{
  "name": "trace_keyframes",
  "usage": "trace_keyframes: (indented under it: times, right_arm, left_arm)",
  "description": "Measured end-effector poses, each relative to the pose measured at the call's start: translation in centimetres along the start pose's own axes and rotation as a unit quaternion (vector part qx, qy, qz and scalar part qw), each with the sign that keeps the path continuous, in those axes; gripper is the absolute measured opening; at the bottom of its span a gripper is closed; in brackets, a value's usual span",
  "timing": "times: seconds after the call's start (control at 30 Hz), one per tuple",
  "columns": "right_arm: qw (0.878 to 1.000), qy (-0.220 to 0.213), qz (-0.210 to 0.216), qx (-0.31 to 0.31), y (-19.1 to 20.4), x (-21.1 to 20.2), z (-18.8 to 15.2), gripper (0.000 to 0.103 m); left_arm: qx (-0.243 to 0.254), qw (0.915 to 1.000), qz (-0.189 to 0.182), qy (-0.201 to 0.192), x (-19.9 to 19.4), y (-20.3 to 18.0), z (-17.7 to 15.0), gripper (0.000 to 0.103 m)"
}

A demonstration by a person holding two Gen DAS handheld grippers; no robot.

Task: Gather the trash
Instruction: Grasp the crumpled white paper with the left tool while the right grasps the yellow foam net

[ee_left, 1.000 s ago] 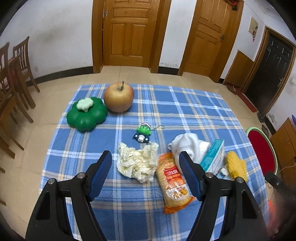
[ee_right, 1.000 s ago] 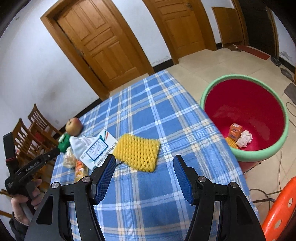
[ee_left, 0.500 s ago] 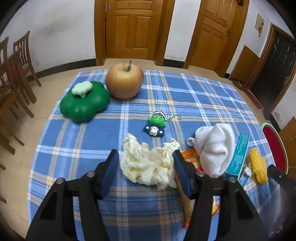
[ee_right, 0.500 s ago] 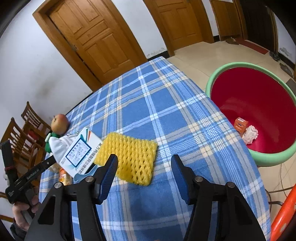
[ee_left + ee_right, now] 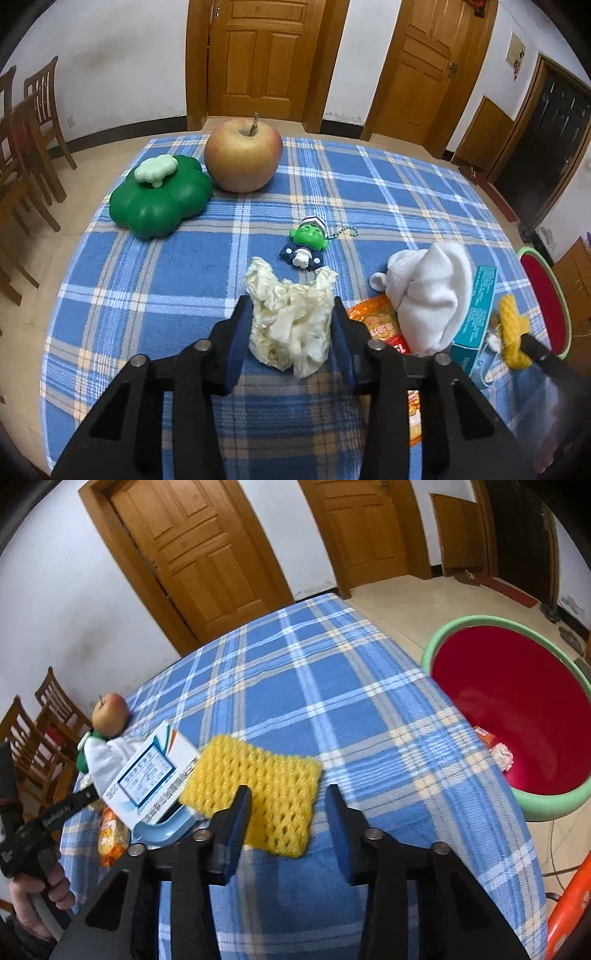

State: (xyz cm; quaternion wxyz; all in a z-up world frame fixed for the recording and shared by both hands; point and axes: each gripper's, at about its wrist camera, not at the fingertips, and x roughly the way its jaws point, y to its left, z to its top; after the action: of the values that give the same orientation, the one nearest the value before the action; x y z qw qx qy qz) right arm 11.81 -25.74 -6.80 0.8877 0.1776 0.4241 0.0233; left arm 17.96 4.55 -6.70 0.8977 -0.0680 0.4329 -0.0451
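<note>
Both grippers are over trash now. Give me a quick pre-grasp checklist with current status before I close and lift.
1. Crumpled tissue sits between the left gripper fingers: ok.
2. Left jaws fully clamped on the tissue: cannot tell; the pads touch its sides.
3. Green keychain figure is clear of the left grasp: ok, it lies just beyond the tissue.
4. Yellow foam net is centred in the right gripper: not ok; only its near corner lies between the fingers, and the right finger stands past its edge.
5. Right jaws open: ok.
6. Red basin within view beside the table: ok, with some trash already inside.
</note>
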Motion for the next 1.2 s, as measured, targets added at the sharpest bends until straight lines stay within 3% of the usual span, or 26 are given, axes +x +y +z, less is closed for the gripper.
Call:
trace_keyframes:
  times: [0.2,0.6,1.2]
  right_arm:
    - [1.0,-0.004,0.009,-0.005,0.5,-0.1,-0.5,0.01]
    - [0.996,-0.074,0.04,0.007,1.3,-5.3,-1.4,0.008]
    - [0.986,-0.157,0.033,0.043,-2.4,-13.7,-2.2,0.008]
  left_arm:
    - [-0.019,0.9997,-0.017,-0.005,-1.4,0.9,-0.5,0.031]
    - [-0.032,0.9979,-0.042,-0.036,-6.4,1.0,-1.8,0.03]
    - [0.06,0.9885,-0.126,-0.06,-12.0,-9.4,-2.3,0.03]
